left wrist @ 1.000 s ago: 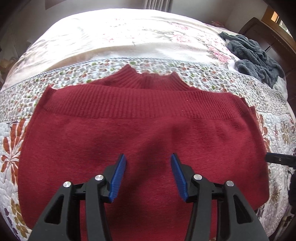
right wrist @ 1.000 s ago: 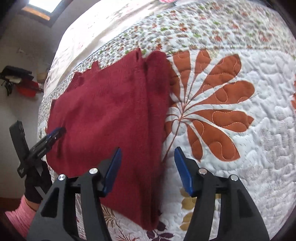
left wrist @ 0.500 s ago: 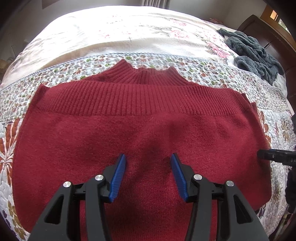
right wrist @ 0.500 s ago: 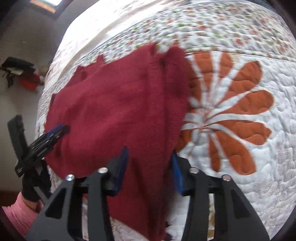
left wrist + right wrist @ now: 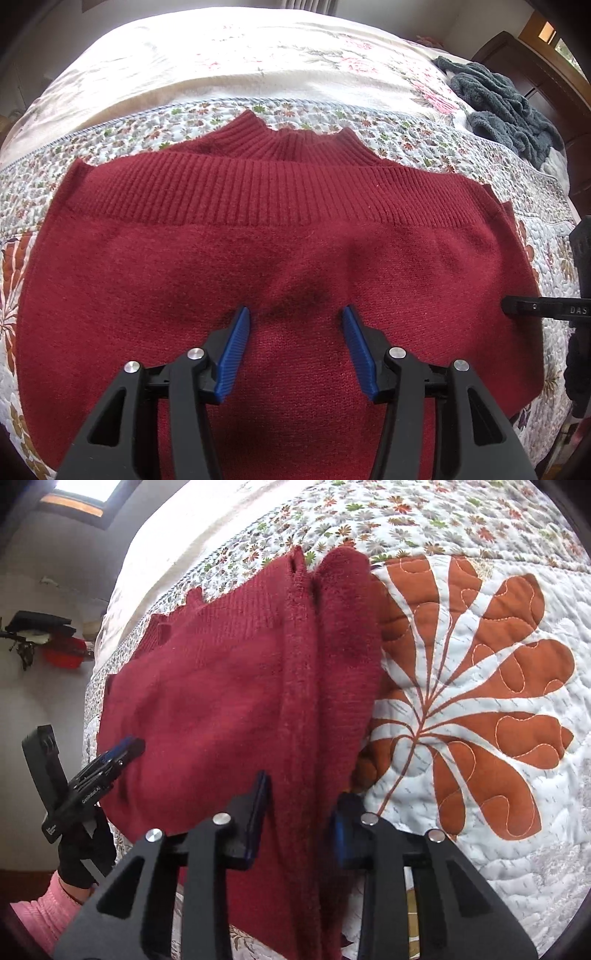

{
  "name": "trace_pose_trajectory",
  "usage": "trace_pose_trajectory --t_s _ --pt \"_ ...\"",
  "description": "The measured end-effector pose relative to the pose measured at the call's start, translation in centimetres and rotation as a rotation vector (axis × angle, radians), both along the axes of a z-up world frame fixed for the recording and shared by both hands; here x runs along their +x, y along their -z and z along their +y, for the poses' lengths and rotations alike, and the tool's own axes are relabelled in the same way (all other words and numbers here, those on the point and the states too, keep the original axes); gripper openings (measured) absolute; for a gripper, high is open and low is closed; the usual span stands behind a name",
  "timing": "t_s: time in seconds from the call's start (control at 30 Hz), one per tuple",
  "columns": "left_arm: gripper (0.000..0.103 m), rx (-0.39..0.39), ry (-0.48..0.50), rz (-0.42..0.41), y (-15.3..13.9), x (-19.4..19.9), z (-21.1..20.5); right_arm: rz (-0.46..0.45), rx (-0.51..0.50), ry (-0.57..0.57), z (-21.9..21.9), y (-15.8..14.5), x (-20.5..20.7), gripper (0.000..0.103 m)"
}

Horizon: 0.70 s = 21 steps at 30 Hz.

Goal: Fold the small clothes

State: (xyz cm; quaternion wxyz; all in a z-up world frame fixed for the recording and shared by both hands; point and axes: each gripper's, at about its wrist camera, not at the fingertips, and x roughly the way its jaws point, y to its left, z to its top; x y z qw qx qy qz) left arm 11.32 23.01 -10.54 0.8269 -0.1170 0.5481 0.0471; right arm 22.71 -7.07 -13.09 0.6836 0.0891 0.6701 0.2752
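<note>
Two grippers over one red sweater point(image 5: 280, 258), which lies folded on the quilted bedspread point(image 5: 480, 812), ribbed hem doubled up toward the collar. Left gripper point(image 5: 295, 332): jaws wide, blue pads above the knit, nothing held. Right gripper point(image 5: 299, 812): jaws narrowed around the sweater's folded side edge; whether they pinch it, cannot tell. Grey towel point(image 5: 506, 110) lies well apart.

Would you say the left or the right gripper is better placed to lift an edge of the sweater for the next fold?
Right: the right gripper already straddles the red sweater's side edge, whereas the left gripper sits open over the flat middle.
</note>
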Motion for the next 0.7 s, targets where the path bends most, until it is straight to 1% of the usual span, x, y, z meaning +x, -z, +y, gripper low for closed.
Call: trace_pose_trajectory --t_s 0.13,0.27,0.37,0.57,0.7 --pt "0.054 0.006 0.004 0.001 0.2 0.0 0.0 0.025 0.028 0.032 -0.5 0.8 0.1 0.026" --pt "0.056 0.018 0.002 -0.004 0.6 0.1 -0.1 0.017 0.042 0.019 -0.3 2.1 0.1 0.025" --pt "0.057 0.025 0.000 -0.008 0.7 0.1 -0.2 0.064 0.083 0.070 -1.2 2.6 0.4 0.025" --pt "0.058 0.025 0.006 -0.006 0.3 0.1 -0.3 0.057 0.095 0.115 -1.4 1.0 0.0 0.021" --pt "0.057 0.017 0.014 -0.010 0.0 -0.2 -0.2 0.028 0.112 0.130 -1.2 -1.3 -0.5 0.019"
